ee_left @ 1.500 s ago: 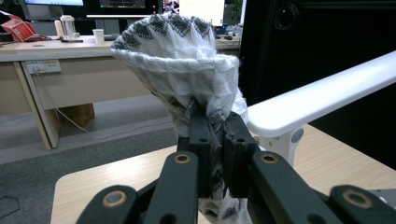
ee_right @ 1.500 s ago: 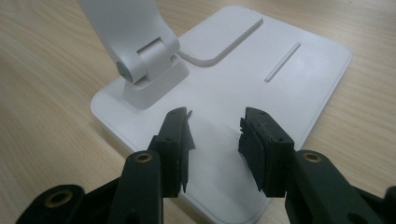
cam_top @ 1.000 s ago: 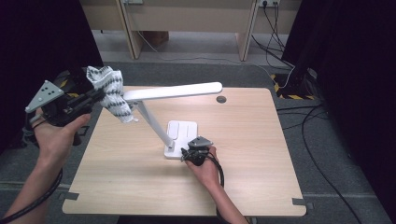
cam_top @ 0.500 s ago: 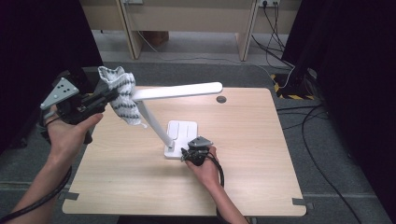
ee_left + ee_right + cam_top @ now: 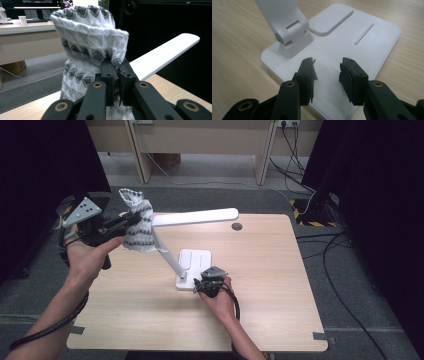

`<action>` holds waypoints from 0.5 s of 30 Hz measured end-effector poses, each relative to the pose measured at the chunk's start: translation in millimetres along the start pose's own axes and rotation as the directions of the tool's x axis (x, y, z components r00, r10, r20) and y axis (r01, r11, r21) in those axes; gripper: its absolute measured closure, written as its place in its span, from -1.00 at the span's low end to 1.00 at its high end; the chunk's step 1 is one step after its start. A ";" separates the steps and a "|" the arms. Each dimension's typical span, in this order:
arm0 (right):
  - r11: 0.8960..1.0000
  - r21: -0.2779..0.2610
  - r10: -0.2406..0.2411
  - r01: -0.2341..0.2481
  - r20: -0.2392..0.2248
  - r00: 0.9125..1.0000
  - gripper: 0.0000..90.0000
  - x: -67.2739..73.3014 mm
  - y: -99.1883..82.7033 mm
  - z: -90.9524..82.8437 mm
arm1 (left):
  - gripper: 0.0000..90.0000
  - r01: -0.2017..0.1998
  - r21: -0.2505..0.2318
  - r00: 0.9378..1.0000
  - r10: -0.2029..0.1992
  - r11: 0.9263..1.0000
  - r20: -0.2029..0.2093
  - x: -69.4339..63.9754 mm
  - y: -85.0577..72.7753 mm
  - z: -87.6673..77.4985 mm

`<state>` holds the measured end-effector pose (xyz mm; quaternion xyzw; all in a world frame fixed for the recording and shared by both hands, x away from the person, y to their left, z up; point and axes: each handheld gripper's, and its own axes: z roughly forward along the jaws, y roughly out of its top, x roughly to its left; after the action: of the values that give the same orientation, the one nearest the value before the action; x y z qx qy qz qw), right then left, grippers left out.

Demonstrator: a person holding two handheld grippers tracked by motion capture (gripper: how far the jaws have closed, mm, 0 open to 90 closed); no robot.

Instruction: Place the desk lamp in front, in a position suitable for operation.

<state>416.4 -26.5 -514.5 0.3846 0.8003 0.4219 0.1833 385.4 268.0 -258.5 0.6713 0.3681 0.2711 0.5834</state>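
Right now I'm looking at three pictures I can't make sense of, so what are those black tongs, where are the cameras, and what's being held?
A person holds a hand-held tool in each hand, each with two black jaws. One camera looks down from above the wooden table; one more rides on each tool. A white desk lamp stands on the table. The left tool is shut on a white-and-grey knitted cloth beside the lamp's long head. The right tool hovers, jaws apart, over the lamp's flat base, with nothing between its pads.
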 end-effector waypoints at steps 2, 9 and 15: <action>1.000 0.000 0.000 0.000 0.000 1.000 0.39 0.0 0.2 0.1 | 0.87 0.000 0.006 1.000 0.000 1.000 0.004 -1.3 0.3 3.4; 1.000 0.002 -0.001 0.001 0.004 1.000 0.45 0.2 1.0 0.6 | 0.87 -0.006 0.018 1.000 0.006 1.000 0.024 -8.2 2.0 13.1; 1.000 0.001 -0.004 0.004 0.005 1.000 0.46 0.2 1.0 0.7 | 0.87 -0.007 0.023 0.999 0.007 1.000 0.039 -13.8 4.9 20.2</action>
<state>417.2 -25.7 -514.1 0.3841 0.8009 0.4202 0.1857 394.3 244.8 -256.2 0.6844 0.3574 0.2558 0.5817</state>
